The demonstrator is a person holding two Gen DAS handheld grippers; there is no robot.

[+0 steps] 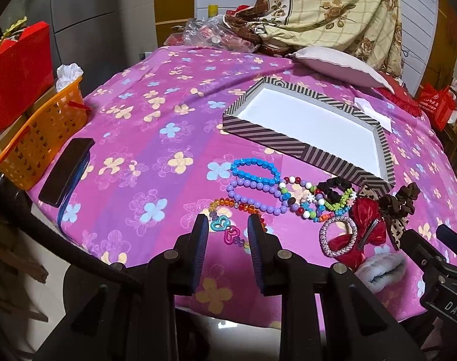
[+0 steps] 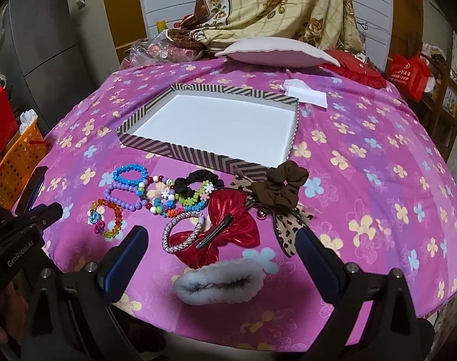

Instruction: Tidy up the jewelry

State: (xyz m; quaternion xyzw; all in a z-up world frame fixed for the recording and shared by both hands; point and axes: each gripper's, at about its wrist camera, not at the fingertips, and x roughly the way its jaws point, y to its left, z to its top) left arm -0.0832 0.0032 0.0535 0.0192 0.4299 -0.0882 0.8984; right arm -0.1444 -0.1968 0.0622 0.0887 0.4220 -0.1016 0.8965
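Note:
A striped box with a bare white floor [image 1: 312, 120] [image 2: 216, 123] lies on the pink flowered cloth. In front of it lie a blue bead bracelet [image 1: 255, 171] [image 2: 129, 174], a purple one [image 1: 252, 194] [image 2: 123, 197], a rainbow bracelet with heart charms [image 1: 228, 228] [image 2: 105, 219], a black scrunchie [image 2: 198, 182], a red bow clip [image 1: 364, 225] [image 2: 228, 231], a brown scrunchie [image 2: 285, 189] and a grey fluffy band [image 2: 216, 284]. My left gripper [image 1: 227, 225] is open around the rainbow bracelet's charms. My right gripper [image 2: 221, 239] is wide open over the red bow.
An orange basket [image 1: 38, 144] and a black phone [image 1: 67, 171] sit at the table's left edge. A pale cushion [image 2: 276, 52], white paper [image 2: 306, 91] and a draped floral blanket [image 2: 273, 3] are at the back. A red bag [image 2: 409, 72] stands far right.

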